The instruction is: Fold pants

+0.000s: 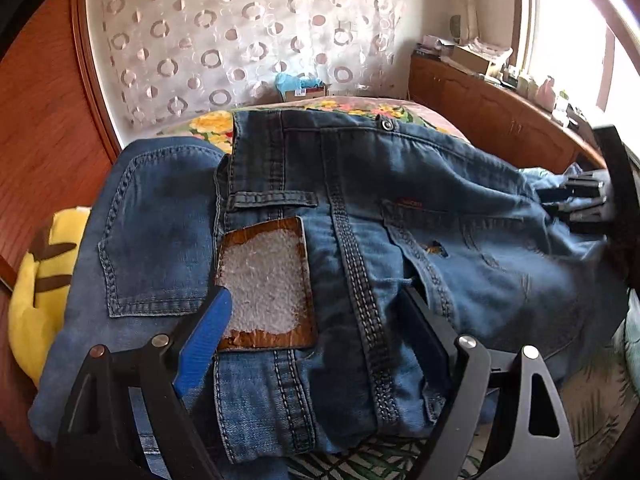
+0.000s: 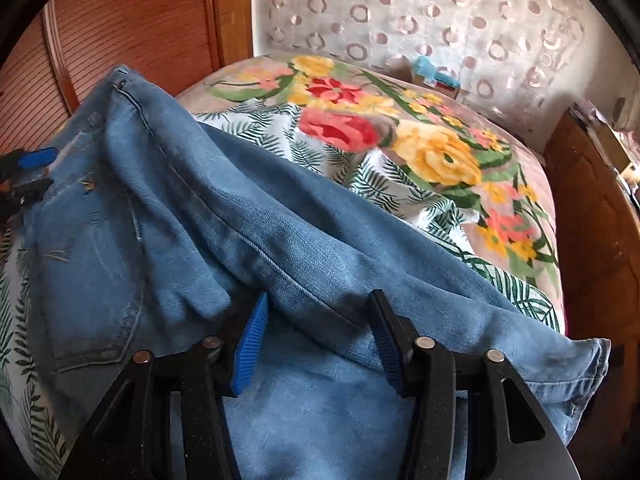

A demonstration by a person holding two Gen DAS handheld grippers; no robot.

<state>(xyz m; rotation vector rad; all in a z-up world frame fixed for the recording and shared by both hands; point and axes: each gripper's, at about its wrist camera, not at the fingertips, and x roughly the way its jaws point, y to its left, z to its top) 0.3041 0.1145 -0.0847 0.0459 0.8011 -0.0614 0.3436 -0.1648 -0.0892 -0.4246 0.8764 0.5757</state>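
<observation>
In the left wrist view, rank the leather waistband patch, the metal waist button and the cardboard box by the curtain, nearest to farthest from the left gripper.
From the left gripper:
1. Leather patch, right at the fingertips, left side.
2. Metal button, on the jeans' far edge, right of centre.
3. Cardboard box, beyond the bed, against the curtain.

Jeans (image 2: 248, 240) run off frame beneath the right tongs (image 2: 316, 320).

I held the left gripper (image 1: 316, 312) with its jaws spread wide; the right gripper (image 2: 320, 320) likewise stood with jaws parted.
</observation>
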